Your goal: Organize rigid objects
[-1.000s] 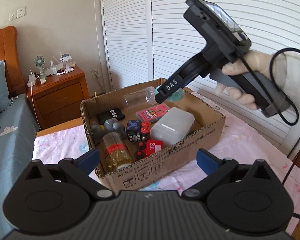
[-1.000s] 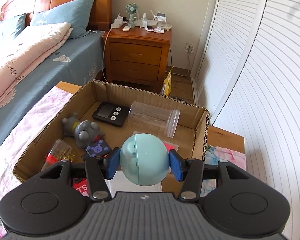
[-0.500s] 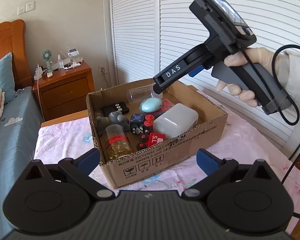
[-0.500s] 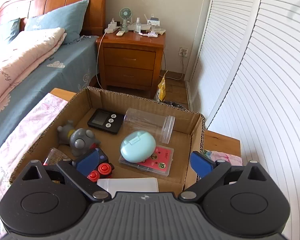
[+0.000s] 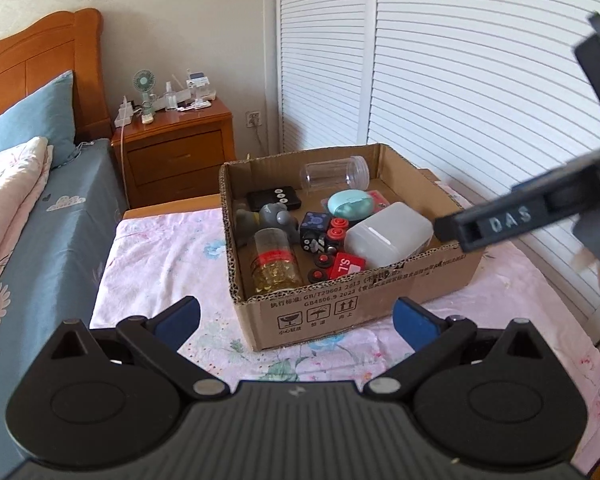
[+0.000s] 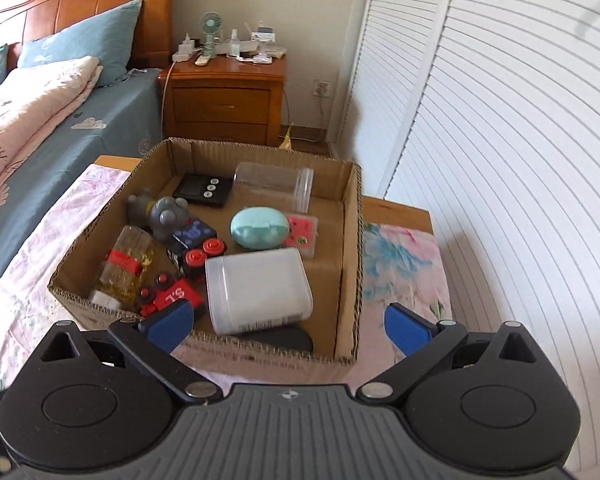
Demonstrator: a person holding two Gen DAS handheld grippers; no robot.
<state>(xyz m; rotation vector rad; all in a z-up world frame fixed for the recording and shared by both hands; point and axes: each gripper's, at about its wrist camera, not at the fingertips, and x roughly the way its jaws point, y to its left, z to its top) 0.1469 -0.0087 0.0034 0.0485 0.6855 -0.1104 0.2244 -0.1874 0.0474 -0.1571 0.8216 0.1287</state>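
A: How do the claws stand?

B: The right claw (image 6: 286, 324) is spread wide and holds nothing, above the near edge of the cardboard box (image 6: 350, 264). The left claw (image 5: 296, 318) is wide and empty too, short of the box.

A: And the mint egg-shaped case (image 6: 259, 227)?

B: In the box, toward its far right corner, lying partly on a pink card (image 6: 305, 229), just in front of the clear jar (image 6: 274, 186) on its side. The box sits on the floral-covered desk (image 5: 160, 256).
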